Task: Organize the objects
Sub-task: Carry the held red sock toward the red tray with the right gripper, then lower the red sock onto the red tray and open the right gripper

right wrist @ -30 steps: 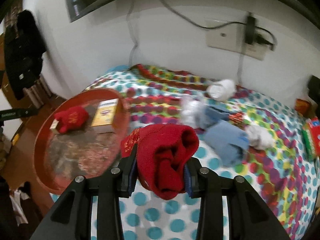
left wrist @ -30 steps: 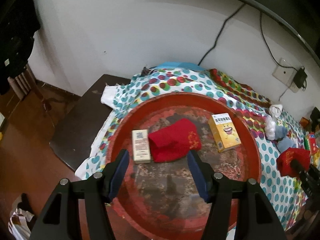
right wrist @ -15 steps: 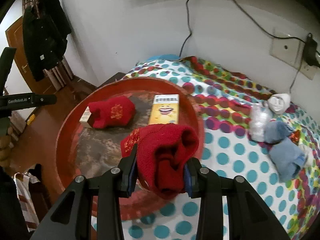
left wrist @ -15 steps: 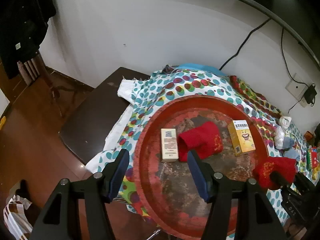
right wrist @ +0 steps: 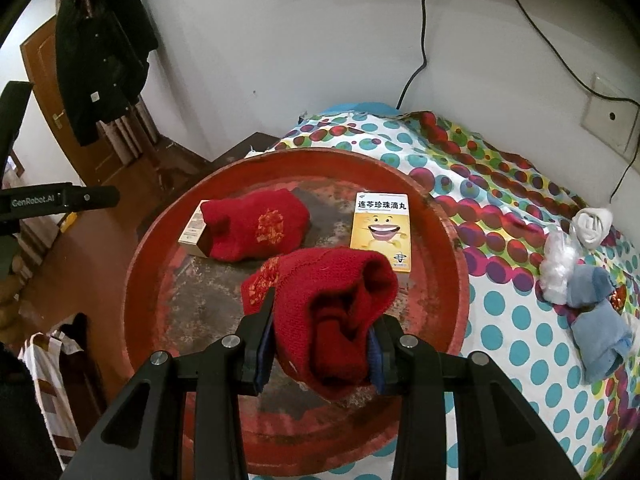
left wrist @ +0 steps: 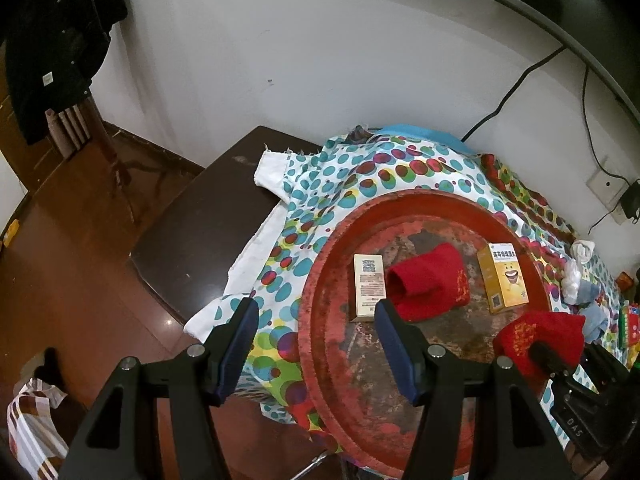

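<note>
Now over the tray (right wrist: 448, 240) at frame centre, right gripper (right wrist: 322, 344) clamping a red sock (right wrist: 320, 312), ready to drop; left gripper (left wrist: 316, 344) agape, empty.

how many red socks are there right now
2. One red sock lies on the red tray, between the white box and the yellow box. The other red sock is clamped in the right gripper over the tray. Others may be hidden.
</note>
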The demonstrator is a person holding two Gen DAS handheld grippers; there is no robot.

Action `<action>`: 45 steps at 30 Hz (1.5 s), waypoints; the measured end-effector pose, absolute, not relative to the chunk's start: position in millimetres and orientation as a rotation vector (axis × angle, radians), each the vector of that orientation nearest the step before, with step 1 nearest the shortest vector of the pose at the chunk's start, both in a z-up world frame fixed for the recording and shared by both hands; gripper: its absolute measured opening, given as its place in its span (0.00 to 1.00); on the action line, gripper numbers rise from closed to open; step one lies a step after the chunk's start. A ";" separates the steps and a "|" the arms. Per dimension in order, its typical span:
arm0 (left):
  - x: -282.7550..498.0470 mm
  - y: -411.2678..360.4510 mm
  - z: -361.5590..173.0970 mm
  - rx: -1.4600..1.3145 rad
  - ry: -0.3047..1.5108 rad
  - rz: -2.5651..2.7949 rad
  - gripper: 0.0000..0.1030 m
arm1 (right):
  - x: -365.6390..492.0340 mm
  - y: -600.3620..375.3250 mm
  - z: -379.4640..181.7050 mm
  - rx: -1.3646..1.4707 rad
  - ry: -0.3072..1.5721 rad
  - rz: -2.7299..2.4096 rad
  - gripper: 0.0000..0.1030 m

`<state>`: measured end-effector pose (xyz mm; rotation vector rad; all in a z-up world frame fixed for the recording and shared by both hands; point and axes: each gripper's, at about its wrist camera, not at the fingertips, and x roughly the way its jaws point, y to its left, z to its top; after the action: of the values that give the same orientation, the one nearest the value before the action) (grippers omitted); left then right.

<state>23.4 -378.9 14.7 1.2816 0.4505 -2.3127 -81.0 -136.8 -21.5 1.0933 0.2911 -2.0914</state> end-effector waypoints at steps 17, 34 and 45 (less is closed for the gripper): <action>31.7 -386.8 21.5 1.261 0.457 -2.313 0.60 | -74.1 -186.8 -34.9 1.121 0.355 -2.005 0.35; 40.9 -399.1 19.6 1.256 0.479 -2.283 0.60 | -49.0 -233.6 -45.2 1.108 0.406 -1.906 0.37; 36.4 -392.6 19.8 1.269 0.462 -2.294 0.60 | -49.1 -235.8 -46.1 1.106 0.412 -1.922 0.47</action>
<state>36.4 -392.6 19.8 1.2687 0.4624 -2.2944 -49.1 -235.8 -46.1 1.1059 0.4122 -1.9217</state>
